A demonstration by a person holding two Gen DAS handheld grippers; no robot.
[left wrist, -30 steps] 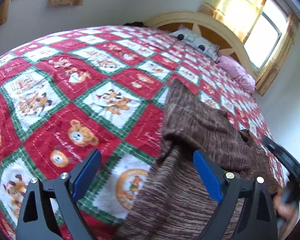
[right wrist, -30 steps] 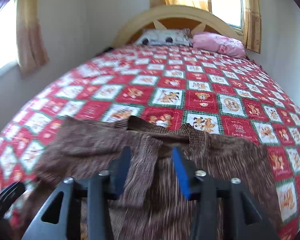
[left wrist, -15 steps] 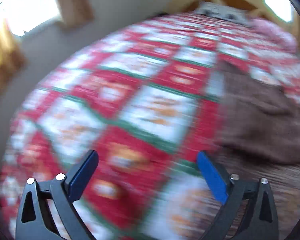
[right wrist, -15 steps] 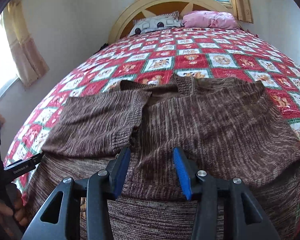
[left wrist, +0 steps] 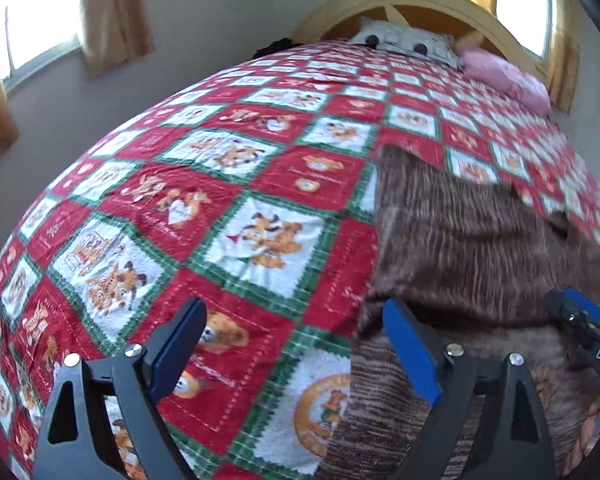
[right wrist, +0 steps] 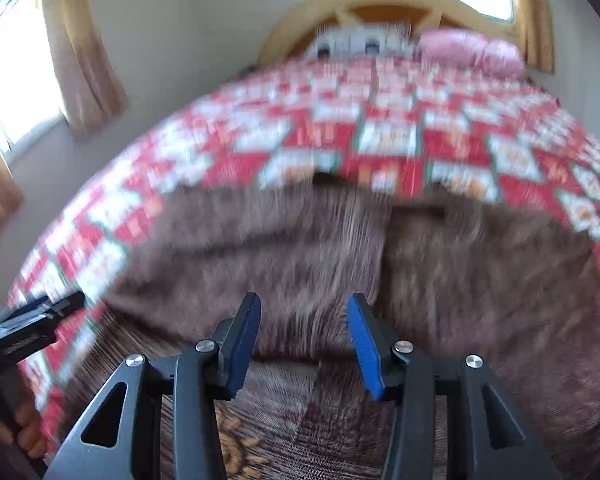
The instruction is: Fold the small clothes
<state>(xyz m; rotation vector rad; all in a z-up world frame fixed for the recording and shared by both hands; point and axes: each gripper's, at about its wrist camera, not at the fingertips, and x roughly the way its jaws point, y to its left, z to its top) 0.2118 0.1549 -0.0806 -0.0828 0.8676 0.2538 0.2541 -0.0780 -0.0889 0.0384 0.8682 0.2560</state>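
A brown knitted sweater (left wrist: 468, 248) lies flat on the bed, one sleeve folded in over its body. It also fills the middle of the blurred right wrist view (right wrist: 340, 256). My left gripper (left wrist: 296, 344) is open and empty, hovering above the sweater's left edge and the quilt. My right gripper (right wrist: 304, 340) is open and empty above the sweater's lower middle. The right gripper's tip (left wrist: 580, 320) shows at the right edge of the left wrist view. The left gripper (right wrist: 32, 320) shows at the left edge of the right wrist view.
The bed is covered by a red, green and white patchwork quilt (left wrist: 228, 216) with bear pictures. A grey-white pillow (left wrist: 404, 40) and a pink pillow (left wrist: 508, 76) lie by the yellow headboard (left wrist: 420, 0). Curtained windows stand left and behind.
Both grippers have moved; the left one swung left and back, now seeing the sweater's left edge again. The right one shifted over the sweater and its view is now blurred. Both stayed open.
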